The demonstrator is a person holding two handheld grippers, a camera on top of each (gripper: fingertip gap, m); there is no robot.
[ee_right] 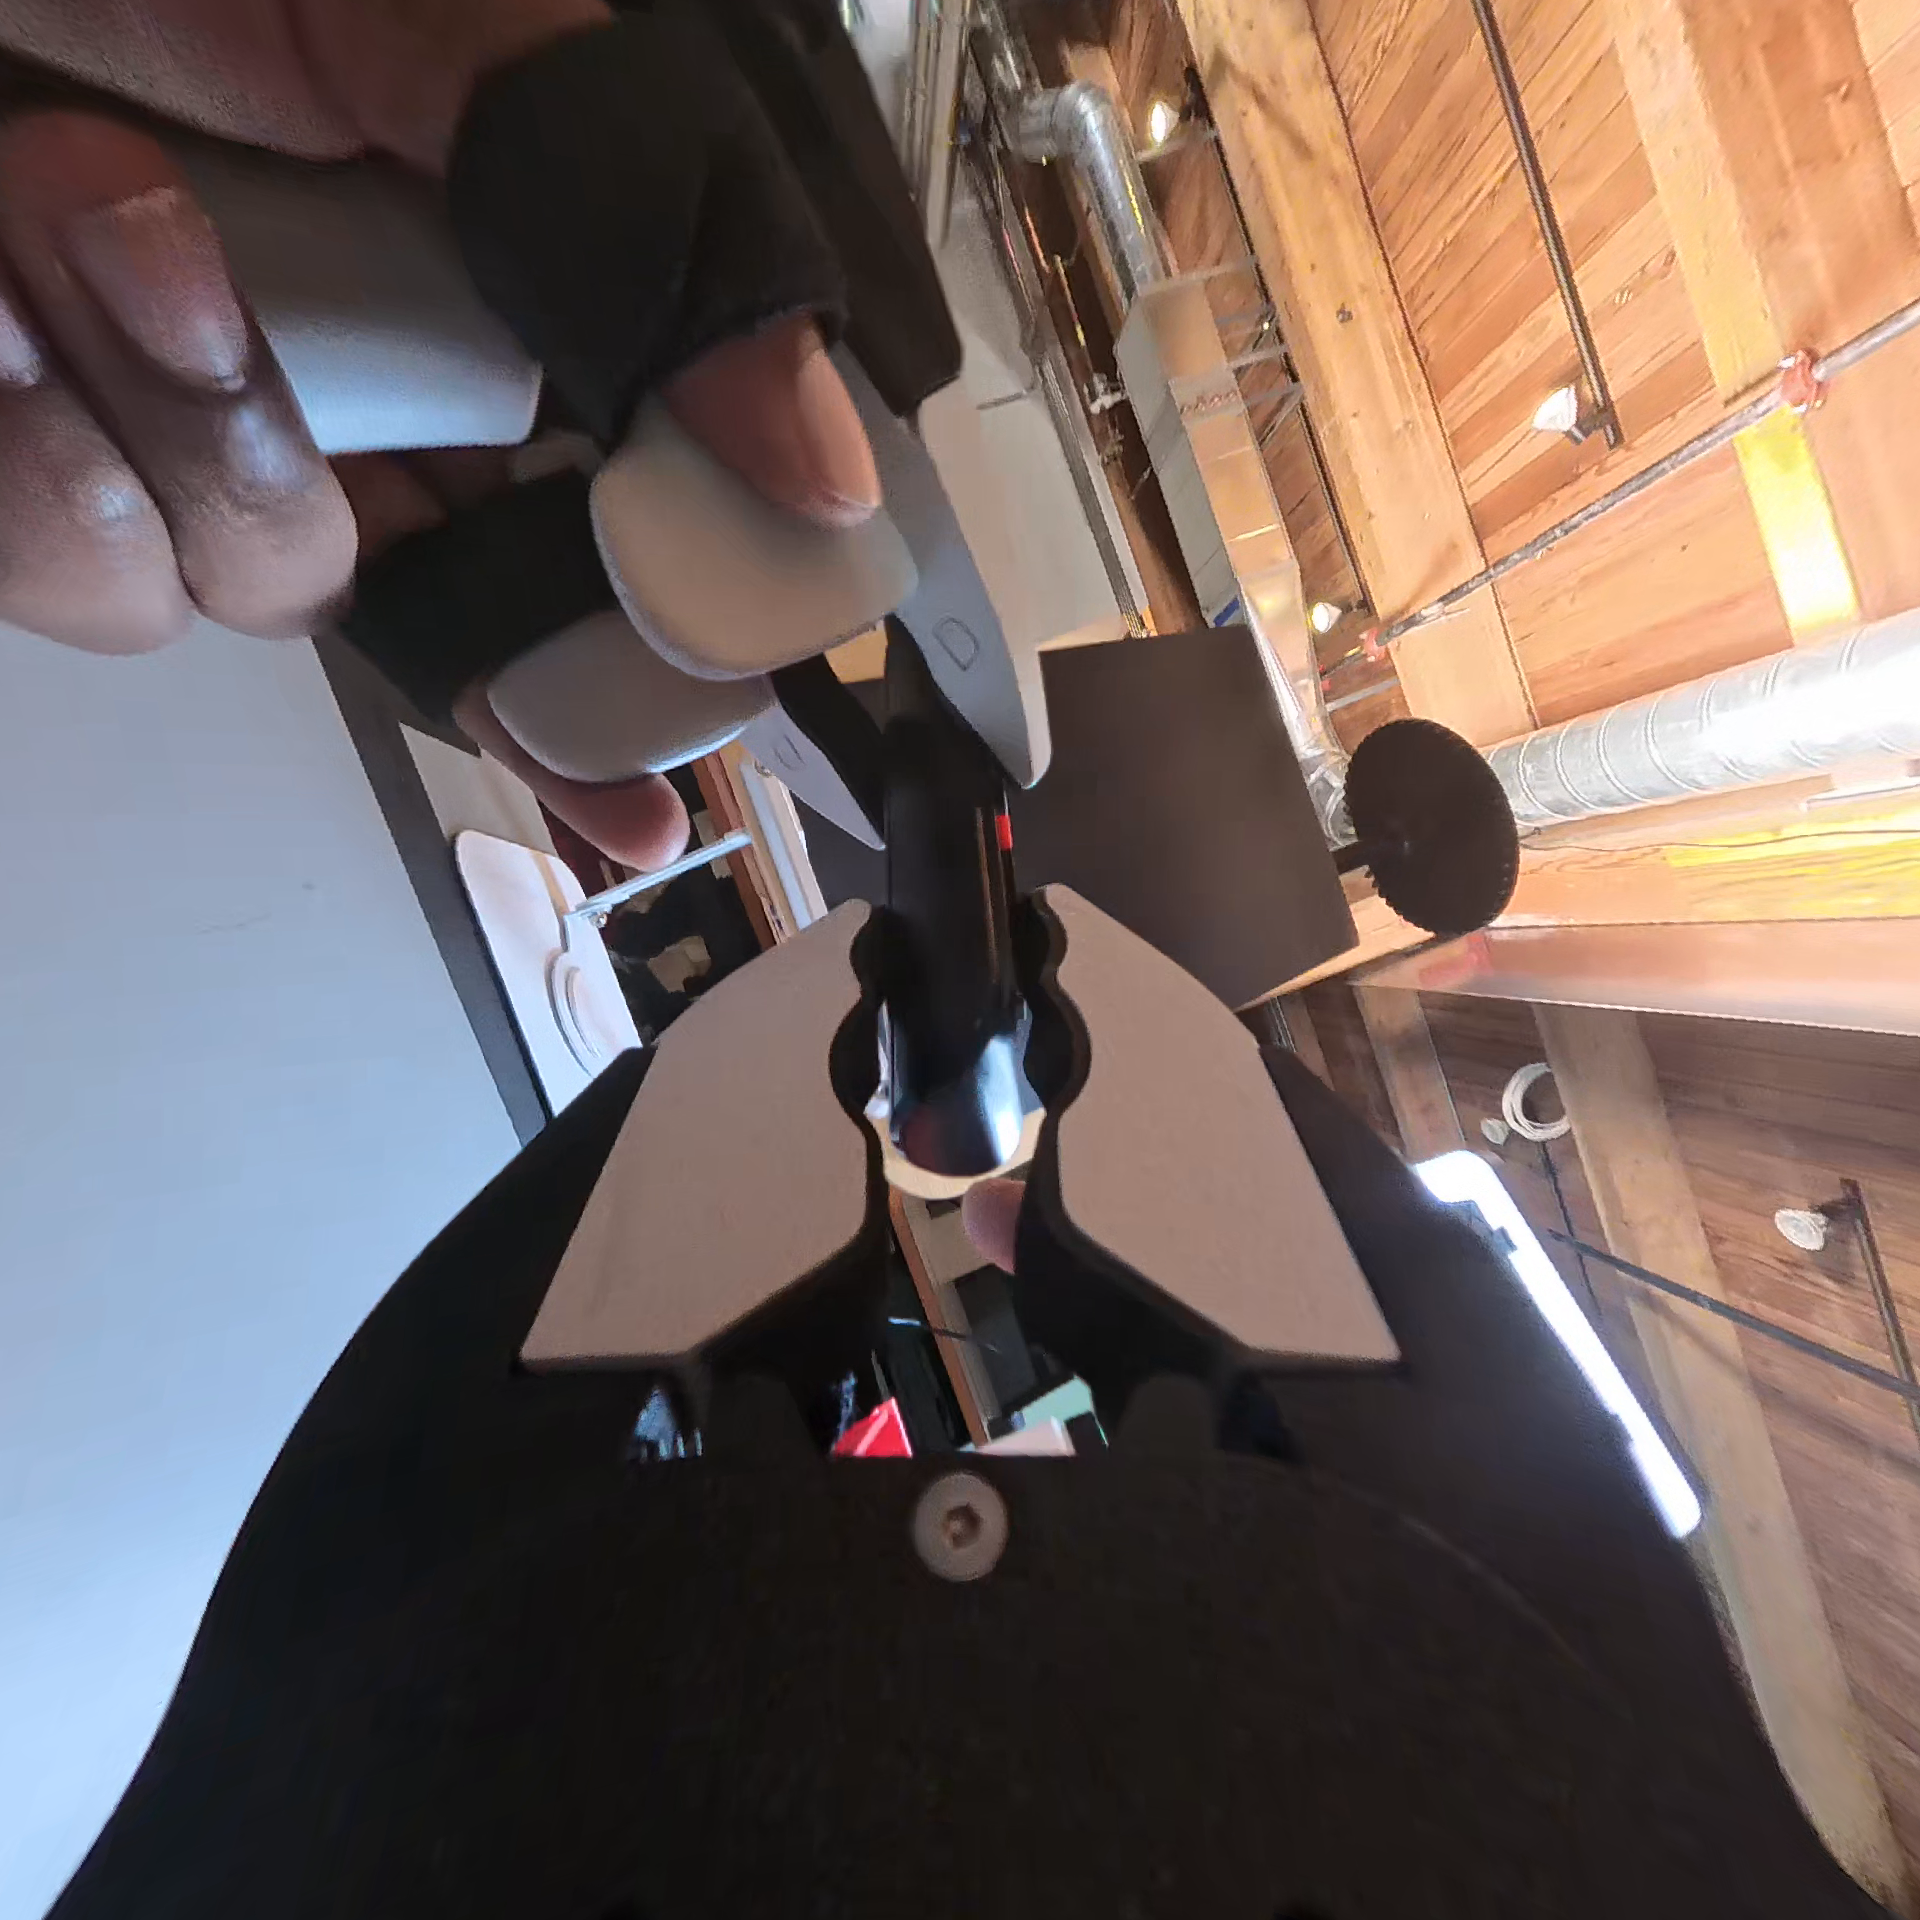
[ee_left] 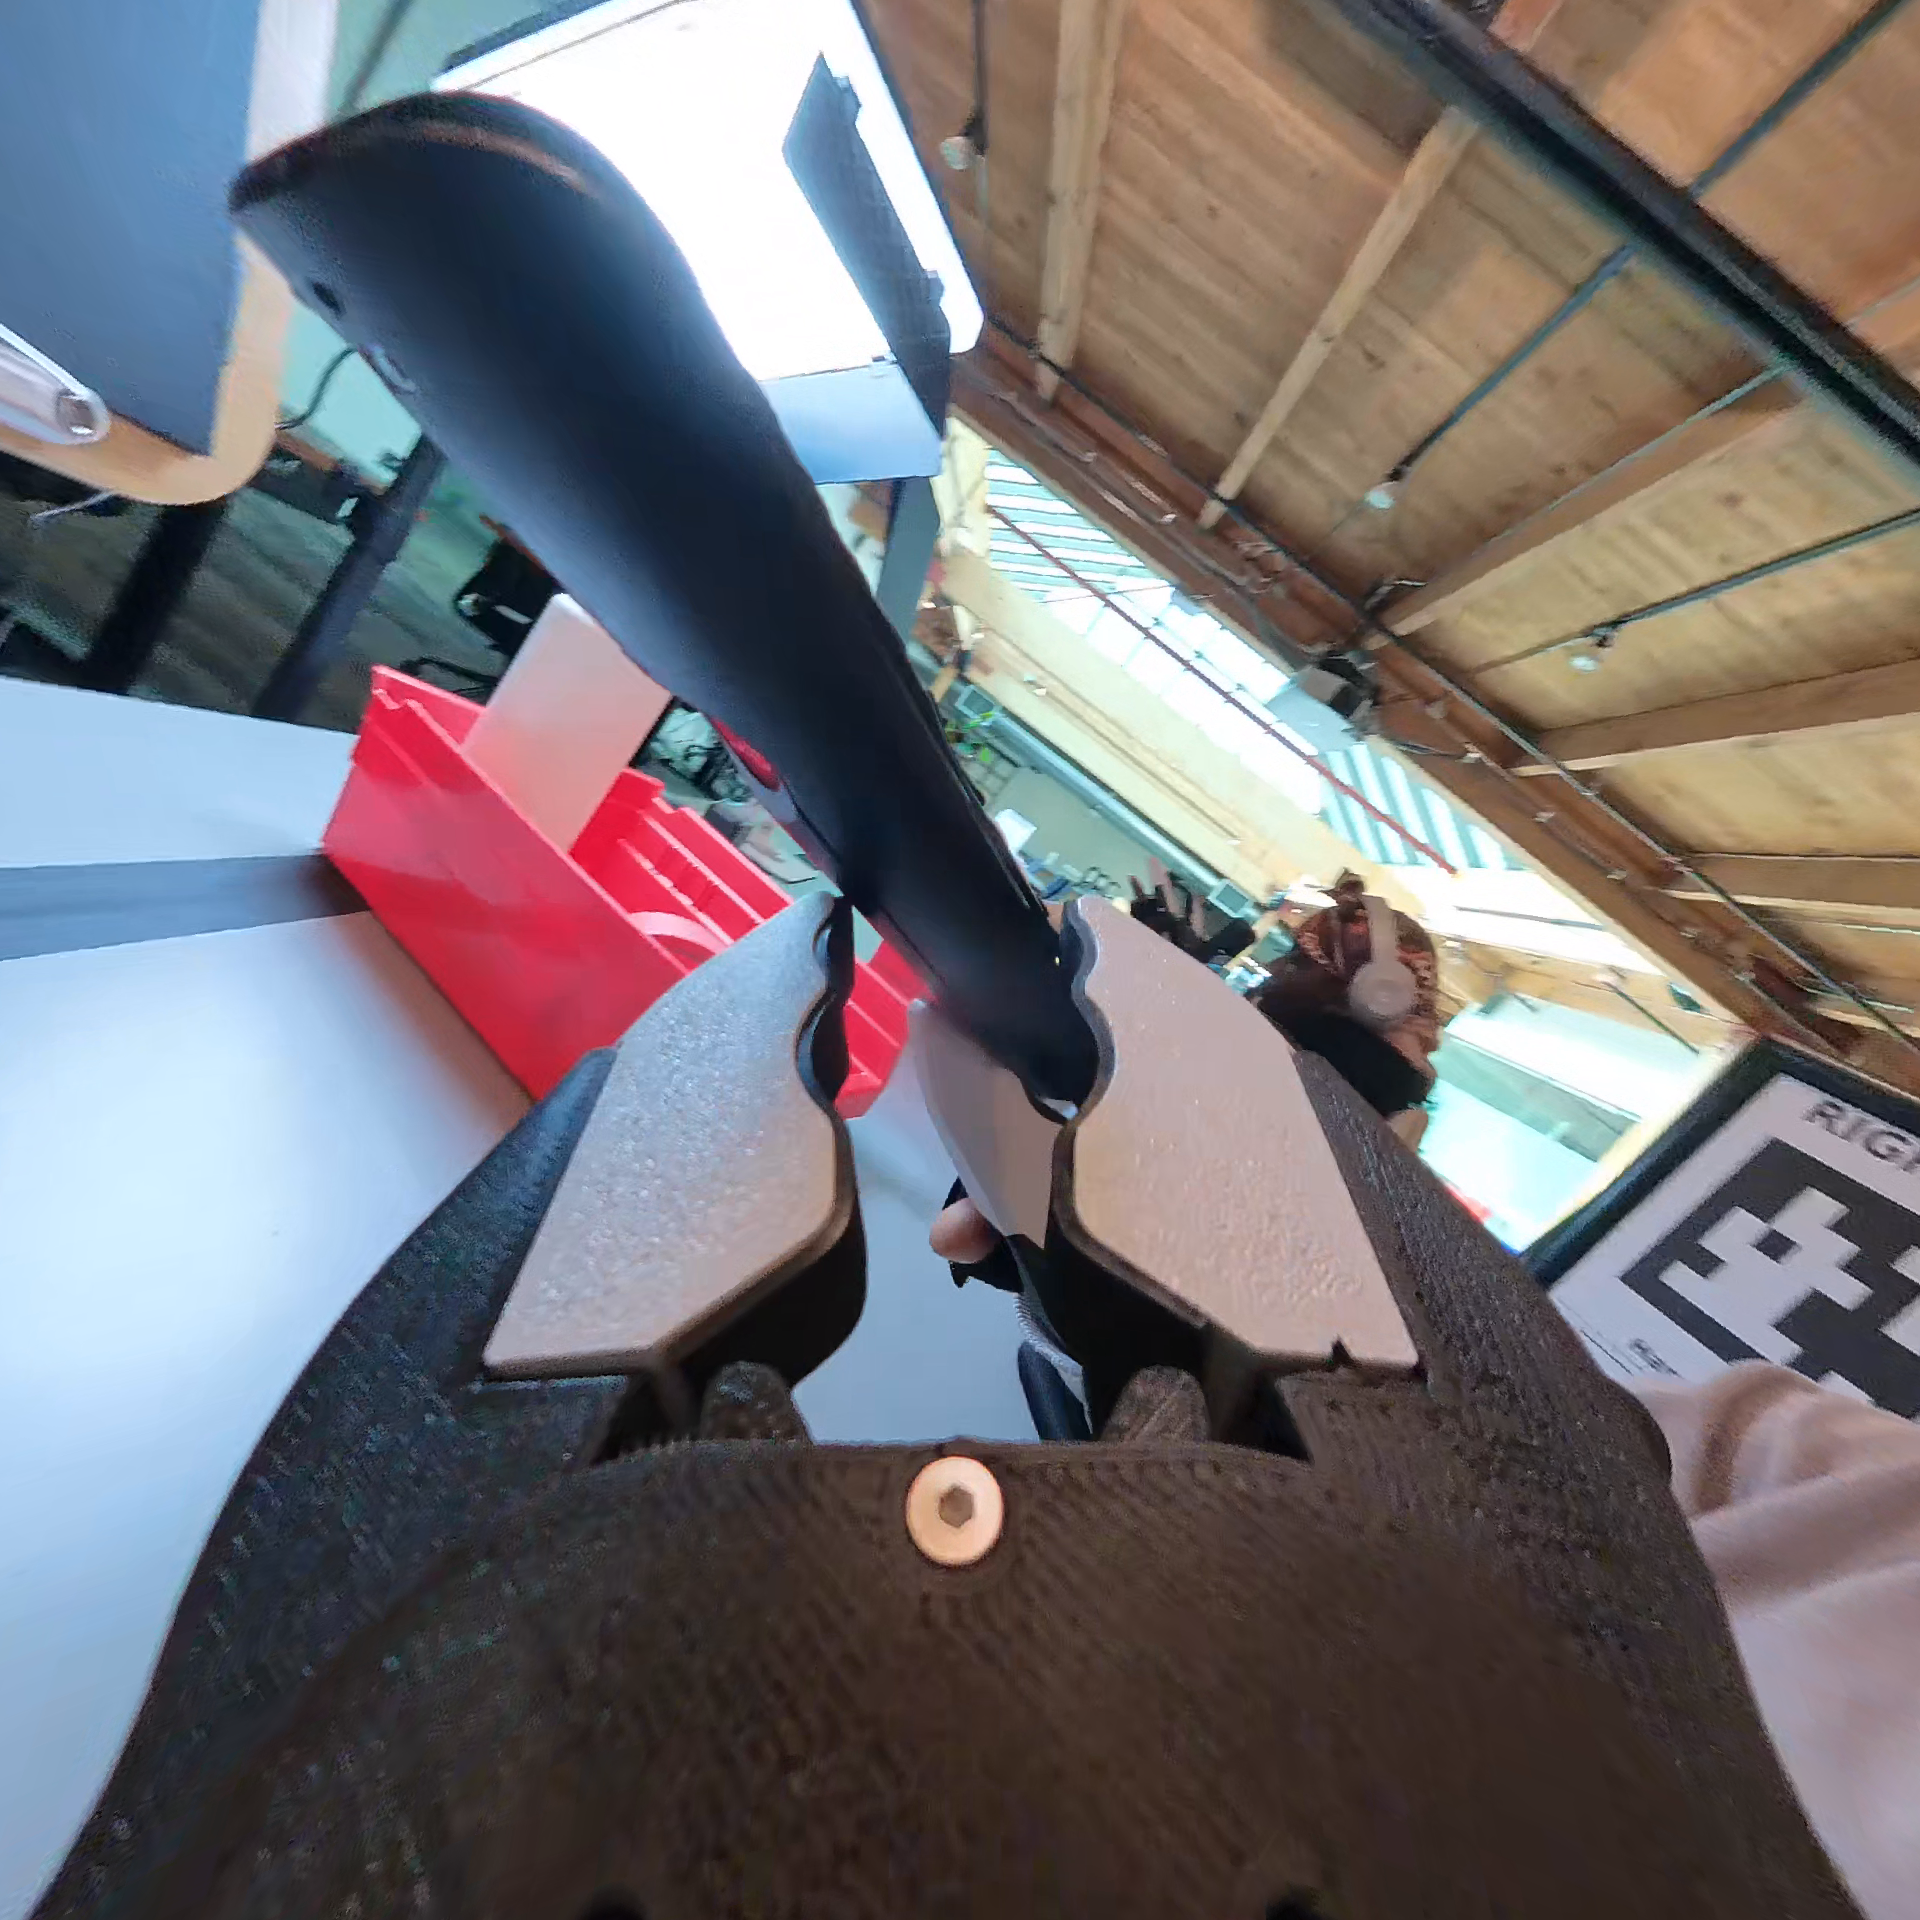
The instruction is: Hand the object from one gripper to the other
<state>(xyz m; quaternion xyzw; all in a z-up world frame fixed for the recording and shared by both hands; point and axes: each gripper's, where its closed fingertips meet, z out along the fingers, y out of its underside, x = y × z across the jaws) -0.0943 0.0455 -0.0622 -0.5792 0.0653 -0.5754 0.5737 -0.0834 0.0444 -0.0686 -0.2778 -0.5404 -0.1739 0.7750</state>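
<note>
A long black object (ee_left: 582, 499) runs from between my left gripper's fingers up to the left, widening to a flat end. My left gripper (ee_left: 951, 920) has its jaws apart. The object rests against the right finger (ee_left: 1195, 1122), with a gap on the other side. My right gripper (ee_right: 956, 909) is shut on the object's narrow glossy end (ee_right: 951, 1091). In the right wrist view the left gripper (ee_right: 914, 727), held by a gloved hand (ee_right: 644, 208), straddles the same object just beyond my fingertips. One right-gripper finger (ee_left: 982, 1132) shows in the left wrist view.
A red bin (ee_left: 499, 894) holding a white box stands on the white table (ee_left: 156, 1195). A person wearing headphones (ee_left: 1371, 997) sits in the background. A black toothed wheel (ee_right: 1434, 831) sits on a ledge. Wooden ceiling beams fill the right side of both views. Less than 4 cm separates the two grippers' tips.
</note>
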